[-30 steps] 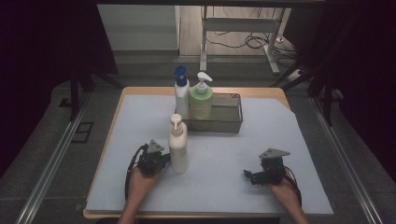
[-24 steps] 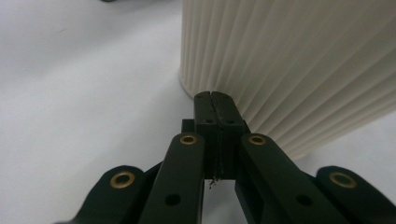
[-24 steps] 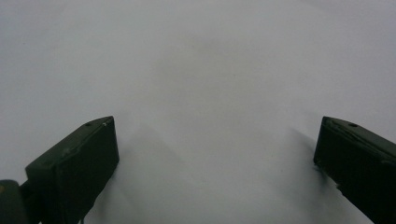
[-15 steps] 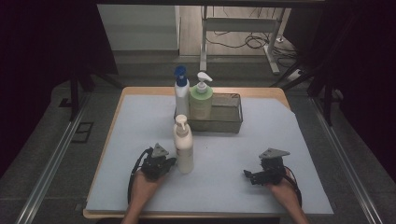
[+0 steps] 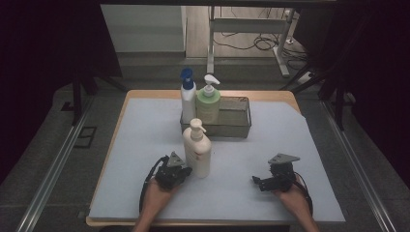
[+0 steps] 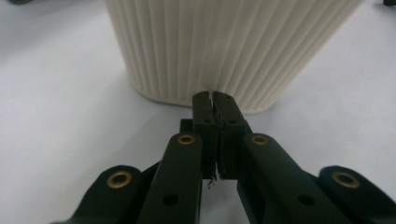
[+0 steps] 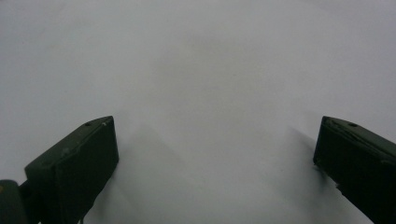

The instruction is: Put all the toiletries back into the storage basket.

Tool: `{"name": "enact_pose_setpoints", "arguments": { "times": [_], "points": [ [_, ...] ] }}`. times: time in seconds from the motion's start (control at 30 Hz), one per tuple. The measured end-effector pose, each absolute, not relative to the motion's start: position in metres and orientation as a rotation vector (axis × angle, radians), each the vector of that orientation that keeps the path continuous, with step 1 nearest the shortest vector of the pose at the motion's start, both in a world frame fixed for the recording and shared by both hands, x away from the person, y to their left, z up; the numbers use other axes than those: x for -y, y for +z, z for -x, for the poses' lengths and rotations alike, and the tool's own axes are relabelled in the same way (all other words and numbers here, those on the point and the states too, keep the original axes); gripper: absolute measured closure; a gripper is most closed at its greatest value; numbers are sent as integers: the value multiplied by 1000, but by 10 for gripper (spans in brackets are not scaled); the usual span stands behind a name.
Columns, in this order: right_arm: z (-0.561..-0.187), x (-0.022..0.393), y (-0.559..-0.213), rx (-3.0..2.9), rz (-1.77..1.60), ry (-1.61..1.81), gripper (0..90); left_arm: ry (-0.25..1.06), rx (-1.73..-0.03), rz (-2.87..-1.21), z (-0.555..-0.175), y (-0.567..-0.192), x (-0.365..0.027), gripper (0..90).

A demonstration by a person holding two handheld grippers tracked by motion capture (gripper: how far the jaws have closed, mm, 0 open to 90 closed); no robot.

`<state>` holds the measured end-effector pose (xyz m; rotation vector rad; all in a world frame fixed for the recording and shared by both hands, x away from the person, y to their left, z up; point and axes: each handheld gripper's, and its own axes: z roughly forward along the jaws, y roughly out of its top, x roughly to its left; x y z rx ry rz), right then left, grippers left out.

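Left gripper, jaws pressed together with nothing between them, tips set against the foot of the cream pump bottle, upright on the white mat in front of the wire basket. Nudging, by the look of it, bottle toward centre; next, probably, opening wide enough to take its ribbed body. Compared with a second ago: bottle and left gripper shifted right. Right gripper spread wide, idle, same spot on the mat.
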<state>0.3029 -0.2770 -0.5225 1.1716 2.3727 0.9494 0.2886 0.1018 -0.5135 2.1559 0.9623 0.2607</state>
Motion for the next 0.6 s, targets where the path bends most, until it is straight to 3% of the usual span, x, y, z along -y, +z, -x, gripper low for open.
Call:
{"name": "enact_pose_setpoints", "arguments": {
  "times": [0.37,0.6],
  "points": [
    [-303,277,-522,-2374,-1174,951,0,270,-919,-2186,-290,-516,-88,869],
    [-303,277,-522,-2379,-1177,946,0,299,-941,-2169,-285,-511,-98,749]
  ]
}}
